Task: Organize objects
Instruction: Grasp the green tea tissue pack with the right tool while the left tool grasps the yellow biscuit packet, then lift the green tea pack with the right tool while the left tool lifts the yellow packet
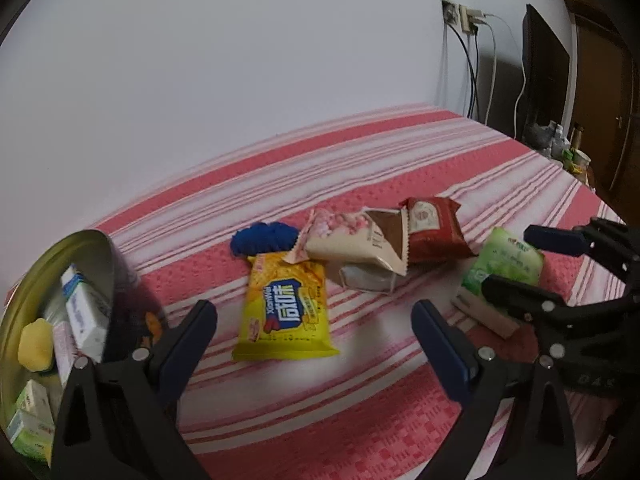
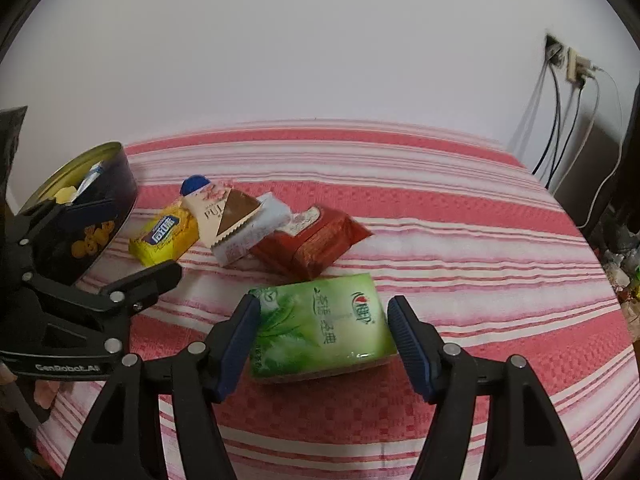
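Right claw (image 2: pixel 322 328) open, green tissue pack (image 2: pixel 320 326) between jaws, unpinched; left claw (image 1: pixel 316 336) open, empty.

Glossy plastic tissue pack (image 2: pixel 320 328); woven cloth bedcover (image 2: pixel 460 248); metal tin (image 1: pixel 100 248).

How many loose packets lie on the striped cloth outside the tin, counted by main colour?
Yellow: 1, the snack packet
Cream and pink: 1, the wrapper
Red: 1, the red packet
White: 1, a packet under the cream one
Green: 1, the tissue pack
Total: 5
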A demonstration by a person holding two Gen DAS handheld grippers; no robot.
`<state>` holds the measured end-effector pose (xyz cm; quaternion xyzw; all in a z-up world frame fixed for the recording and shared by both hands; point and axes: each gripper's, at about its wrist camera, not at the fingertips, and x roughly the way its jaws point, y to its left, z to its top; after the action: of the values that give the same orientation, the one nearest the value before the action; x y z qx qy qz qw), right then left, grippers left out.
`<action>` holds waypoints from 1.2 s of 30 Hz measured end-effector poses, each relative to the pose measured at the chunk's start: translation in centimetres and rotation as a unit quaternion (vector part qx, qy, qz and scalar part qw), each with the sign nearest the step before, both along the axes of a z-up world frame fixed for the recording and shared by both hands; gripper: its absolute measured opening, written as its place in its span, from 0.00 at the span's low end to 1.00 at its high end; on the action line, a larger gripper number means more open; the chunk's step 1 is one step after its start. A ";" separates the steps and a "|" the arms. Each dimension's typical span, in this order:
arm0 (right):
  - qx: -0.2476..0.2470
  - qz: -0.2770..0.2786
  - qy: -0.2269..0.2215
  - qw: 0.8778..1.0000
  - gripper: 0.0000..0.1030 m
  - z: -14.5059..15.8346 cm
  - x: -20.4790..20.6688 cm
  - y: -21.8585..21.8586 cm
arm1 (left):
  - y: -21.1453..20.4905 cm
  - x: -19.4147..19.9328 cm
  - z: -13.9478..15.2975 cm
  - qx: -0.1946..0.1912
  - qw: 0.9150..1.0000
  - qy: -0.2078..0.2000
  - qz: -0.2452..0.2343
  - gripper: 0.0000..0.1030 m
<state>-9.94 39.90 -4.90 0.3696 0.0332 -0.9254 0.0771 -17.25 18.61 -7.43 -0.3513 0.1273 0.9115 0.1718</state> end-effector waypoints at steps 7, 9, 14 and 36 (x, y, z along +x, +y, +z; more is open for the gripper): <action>-0.014 -0.001 -0.016 1.000 0.74 -0.3 -0.8 0.1 | -0.7 -1.8 -1.1 0.029 0.998 -0.049 -0.010 0.94; -0.017 -0.001 -0.018 1.000 0.74 -0.3 -1.1 0.2 | -0.7 -2.2 -1.6 0.032 0.997 -0.065 -0.008 0.91; -0.014 0.002 -0.029 0.999 0.74 -0.6 -1.4 -0.2 | -1.2 -3.1 -2.3 0.046 0.995 -0.093 0.006 0.71; -0.003 -0.008 0.013 1.000 0.71 0.3 -2.2 -0.7 | -3.1 -0.9 -0.9 0.028 0.998 -0.036 0.034 0.48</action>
<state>-12.13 39.22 -4.63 0.3578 0.0283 -0.9307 0.0703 -18.16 15.47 -8.32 -0.3833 0.0828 0.9068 0.1549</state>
